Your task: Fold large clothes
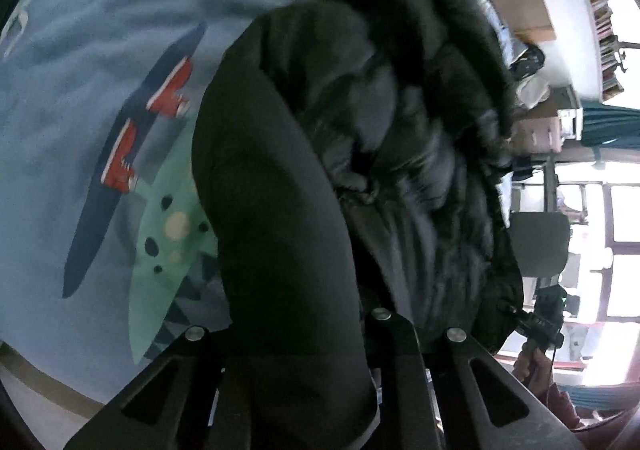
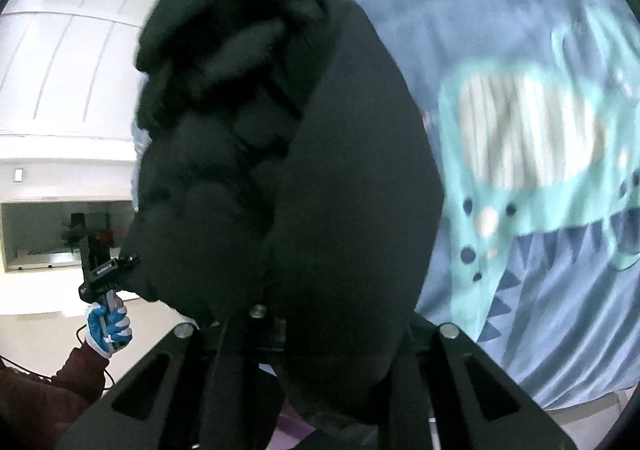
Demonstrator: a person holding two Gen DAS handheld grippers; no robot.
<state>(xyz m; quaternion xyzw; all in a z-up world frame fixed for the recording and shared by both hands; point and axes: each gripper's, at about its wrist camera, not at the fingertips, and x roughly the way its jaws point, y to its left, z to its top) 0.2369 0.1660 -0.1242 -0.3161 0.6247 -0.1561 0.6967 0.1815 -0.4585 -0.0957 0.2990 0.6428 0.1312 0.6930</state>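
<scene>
The big, puffy black coat (image 1: 360,154) hangs in front of both cameras, bunched up over a bed with a blue sheet (image 1: 80,50) that has green dinosaurs and red shoes printed on it. The left tool (image 1: 304,378) is squeezed tight on a thick fold of the coat. The right tool (image 2: 332,370) is squeezed tight on another fold. No earlier picture is here, so only this grip can be told.

What could go wrong? The coat is fat and slippery-looking. If a tool only has a bit of the outer cloth, the fold may slide out and the coat would flop down in a heap. The two tools sit on different parts, so if one hand goes higher or faster, the coat may twist and the fold would come out crooked. The loose, lumpy part at the top could also tumble the wrong way.

Room to move: the bed sheet is wide and bare on the far side of each tool, so there is plenty of space to lay the coat down. The bed edge shows low in the left view, and a coat put too near it might slide off. The person's blue and white gloved hand (image 2: 109,324) holds the left tool near the coat's side.
</scene>
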